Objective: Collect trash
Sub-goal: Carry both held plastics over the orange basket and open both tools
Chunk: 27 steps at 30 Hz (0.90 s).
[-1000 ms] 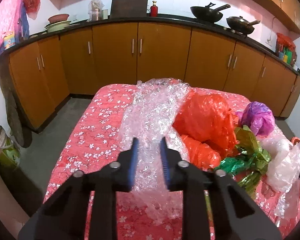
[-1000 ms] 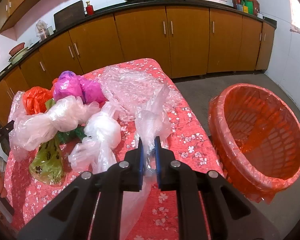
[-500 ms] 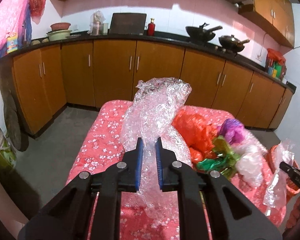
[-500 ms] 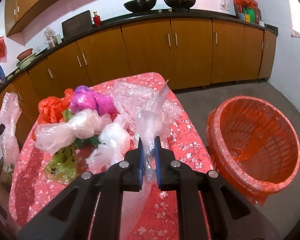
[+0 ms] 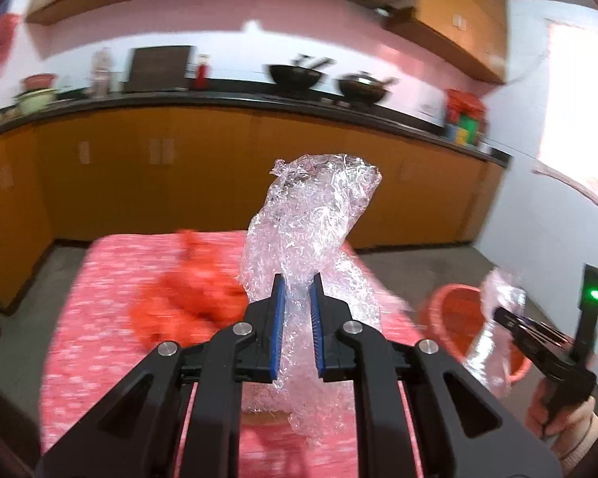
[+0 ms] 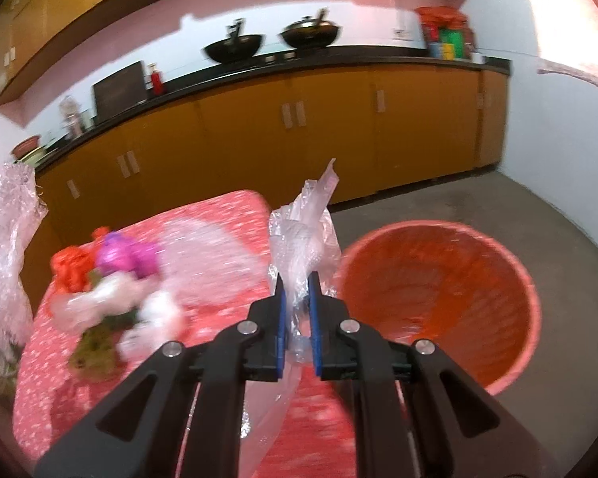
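Observation:
My left gripper (image 5: 298, 285) is shut on a long sheet of clear bubble wrap (image 5: 311, 219), which stands up above the pads and hangs down below them, lifted off the table (image 5: 99, 279). My right gripper (image 6: 295, 286) is shut on a crumpled clear plastic bag (image 6: 305, 235) held above the table's right edge. The orange basket (image 6: 438, 279) lined with an orange bag stands on the floor just right of that bag. In the left wrist view the right gripper (image 5: 510, 320) with its bag shows over the basket (image 5: 450, 318).
Red (image 6: 69, 267), purple (image 6: 123, 257), white and green bags lie blurred on the red flowered tablecloth (image 6: 227, 207). Brown cabinets (image 6: 299, 147) under a black counter with two woks (image 6: 235, 47) run along the back wall. Grey floor (image 6: 498, 207) surrounds the basket.
Both grippers rose and swung right toward the basket. The left closed on the bubble wrap and lifted it off the table. The right kept its grip on the clear bag.

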Available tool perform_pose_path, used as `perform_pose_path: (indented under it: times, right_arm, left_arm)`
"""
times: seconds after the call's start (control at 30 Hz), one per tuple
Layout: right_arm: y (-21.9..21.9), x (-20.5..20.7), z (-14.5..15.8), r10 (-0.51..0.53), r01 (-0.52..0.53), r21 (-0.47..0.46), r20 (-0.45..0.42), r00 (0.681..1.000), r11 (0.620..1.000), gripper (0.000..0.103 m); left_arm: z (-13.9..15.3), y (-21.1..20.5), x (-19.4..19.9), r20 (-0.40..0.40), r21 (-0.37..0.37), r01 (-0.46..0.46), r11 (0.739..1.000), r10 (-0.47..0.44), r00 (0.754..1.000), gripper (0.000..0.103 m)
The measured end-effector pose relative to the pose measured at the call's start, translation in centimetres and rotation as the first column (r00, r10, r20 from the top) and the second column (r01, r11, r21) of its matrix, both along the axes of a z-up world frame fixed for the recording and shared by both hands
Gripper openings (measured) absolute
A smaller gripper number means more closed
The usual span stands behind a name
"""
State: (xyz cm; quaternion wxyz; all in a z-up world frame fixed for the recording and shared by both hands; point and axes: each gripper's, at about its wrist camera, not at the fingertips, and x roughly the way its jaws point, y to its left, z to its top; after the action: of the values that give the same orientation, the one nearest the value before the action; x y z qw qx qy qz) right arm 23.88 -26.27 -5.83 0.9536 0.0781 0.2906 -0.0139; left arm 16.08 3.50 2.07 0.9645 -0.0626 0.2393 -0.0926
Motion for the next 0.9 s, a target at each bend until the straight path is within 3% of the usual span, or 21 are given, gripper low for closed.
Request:
perform_pose_path:
  times: [0.17,0.43,0.67,0.9]
  right_arm:
    - [-5.7,0.1,0.3,-0.107,0.107,-0.035,0.008,0.994,0.994,0.011]
    - [-13.3,1.4,-0.5,-0.223,0.223,-0.071,0.008,0.975,0.972,0.011]
    - [-15.4,3.5,-2.4,-0.224,0.221,-0.098,-0.015,0.975,0.97,0.011]
    - [-16.5,4.7,-3.7,-0.212,0.209,-0.089,-0.031,0.977,0.974,0.012]
  left_arm:
    - [-1.2,-7.2,2.1,-0.023,-0.015,0.149,0.989,-0.149,0.989,0.013]
    - [-4.1,-16.3,6.0,-0.087,-0.031,0.297,0.954,-0.299,0.95,0.013]
    - [-6.9,-21.8,8.6,-0.134,-0.014,0.361,0.932,-0.36,0.923,0.013]
    - [-8.9,-24.6,9.8,-0.181,0.005,0.401,0.916,-0.394,0.901,0.013]
